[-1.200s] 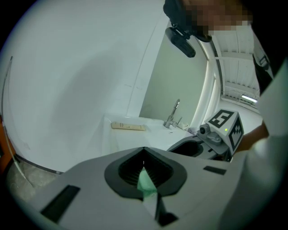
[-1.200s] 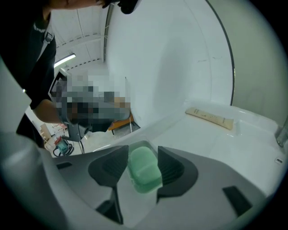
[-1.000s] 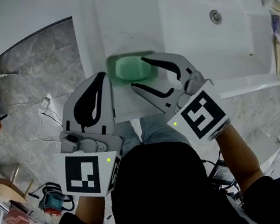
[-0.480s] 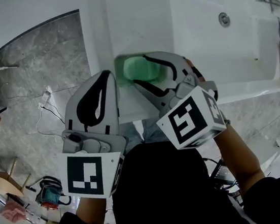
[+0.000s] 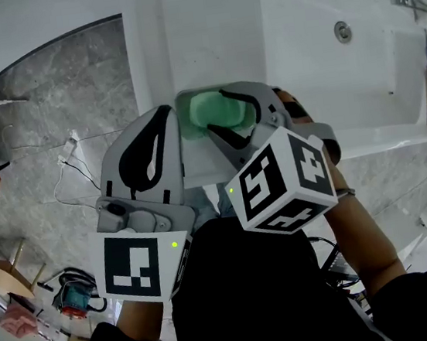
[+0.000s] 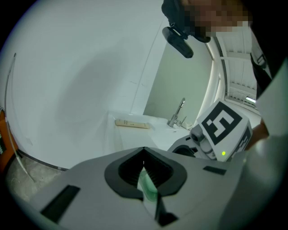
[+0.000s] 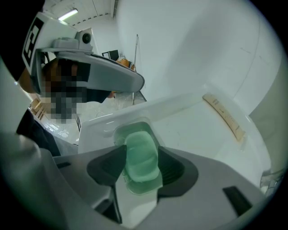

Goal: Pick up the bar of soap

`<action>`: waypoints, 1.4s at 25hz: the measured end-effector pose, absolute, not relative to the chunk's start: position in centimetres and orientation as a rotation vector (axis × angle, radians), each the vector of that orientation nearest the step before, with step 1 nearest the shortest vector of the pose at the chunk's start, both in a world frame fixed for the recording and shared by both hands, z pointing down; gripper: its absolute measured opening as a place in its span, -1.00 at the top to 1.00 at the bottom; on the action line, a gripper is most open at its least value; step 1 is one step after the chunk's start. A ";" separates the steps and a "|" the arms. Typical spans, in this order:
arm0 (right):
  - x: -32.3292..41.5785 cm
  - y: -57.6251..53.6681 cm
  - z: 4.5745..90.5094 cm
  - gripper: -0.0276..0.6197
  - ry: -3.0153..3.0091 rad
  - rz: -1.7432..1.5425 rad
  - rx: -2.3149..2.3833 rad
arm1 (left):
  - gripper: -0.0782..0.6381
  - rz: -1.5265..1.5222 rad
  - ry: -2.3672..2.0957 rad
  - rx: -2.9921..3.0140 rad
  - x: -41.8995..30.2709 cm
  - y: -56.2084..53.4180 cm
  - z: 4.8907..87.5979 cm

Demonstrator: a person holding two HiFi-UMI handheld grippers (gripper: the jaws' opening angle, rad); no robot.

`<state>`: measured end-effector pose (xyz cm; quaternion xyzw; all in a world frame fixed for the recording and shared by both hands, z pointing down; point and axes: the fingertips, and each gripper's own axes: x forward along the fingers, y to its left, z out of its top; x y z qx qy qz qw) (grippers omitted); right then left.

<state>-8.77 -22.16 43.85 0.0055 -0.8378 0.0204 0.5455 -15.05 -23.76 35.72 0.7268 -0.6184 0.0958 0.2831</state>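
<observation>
Right tongs [image 7: 141, 148] wide, astride soap [image 7: 141, 165] in its dish [image 7: 118, 134]; pads [image 7: 105, 164] cover soap's side edges. Left tongs [image 6: 144, 164] closed, empty; only 1 green sliver shows past them.

Pale green, rounded bar of soap [image 7: 141, 157], flat in a green dish [image 7: 143, 187] on white ledge [image 7: 101, 126].

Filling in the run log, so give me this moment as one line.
right gripper: open, straddling pale green oval soap bar | grip: none yet | bar in: translucent green plastic dish | left gripper: shut, beside dish
</observation>
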 end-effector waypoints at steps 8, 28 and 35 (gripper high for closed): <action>-9.1 -22.2 44.2 0.23 -1.968 0.092 0.029 | 0.76 0.252 -1.653 1.921 -15.1 -23.5 36.1; -7.8 -22.8 43.5 0.32 -1.956 0.018 0.104 | 0.76 0.237 -1.673 1.943 -15.2 -23.0 35.7; -8.6 -22.9 44.1 0.27 -1.904 -0.095 0.017 | 0.76 0.232 -1.664 1.912 -15.3 -22.8 35.7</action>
